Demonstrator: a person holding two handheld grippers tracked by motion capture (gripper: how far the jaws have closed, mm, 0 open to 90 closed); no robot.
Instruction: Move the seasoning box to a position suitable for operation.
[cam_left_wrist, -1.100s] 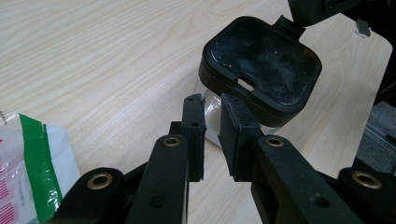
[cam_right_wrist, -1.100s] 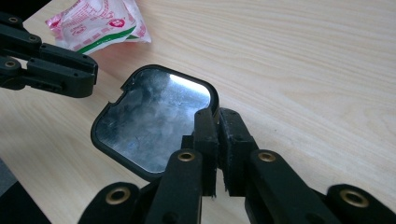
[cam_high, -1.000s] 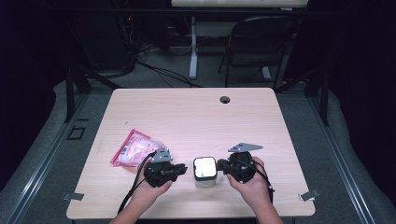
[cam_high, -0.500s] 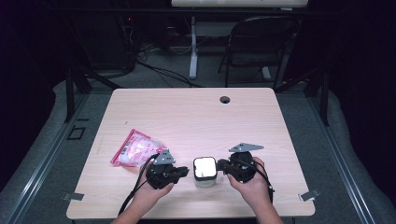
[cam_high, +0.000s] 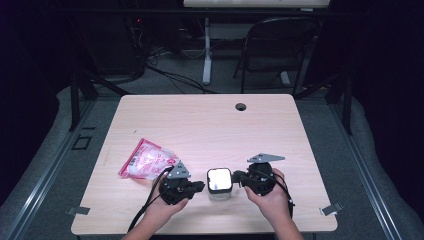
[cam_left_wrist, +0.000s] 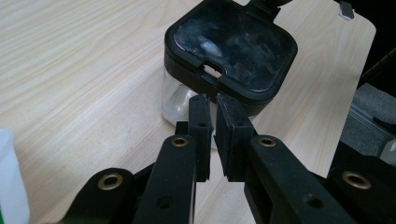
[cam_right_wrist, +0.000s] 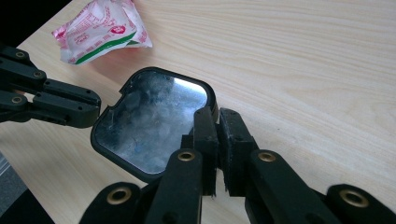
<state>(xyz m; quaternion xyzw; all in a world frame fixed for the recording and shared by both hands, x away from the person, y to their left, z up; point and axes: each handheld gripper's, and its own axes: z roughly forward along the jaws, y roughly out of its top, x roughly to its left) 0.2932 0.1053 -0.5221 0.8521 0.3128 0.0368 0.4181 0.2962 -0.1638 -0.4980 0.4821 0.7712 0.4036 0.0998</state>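
— How many things sit on the table (cam_high: 280, 130)?

— Two: one clear container (cam_high: 219, 184) with a black lid (cam_left_wrist: 231, 44), and one pink packet (cam_high: 146, 160) off beyond the left gripper (cam_high: 201, 186).

— And where is the container?

— Between the two grippers, right at their tips. The left gripper's jaws have just been closing and now stand clenched, with nothing between them, at the lid's edge. The right gripper (cam_high: 237, 176) is clenched too, its tips against the opposite rim.
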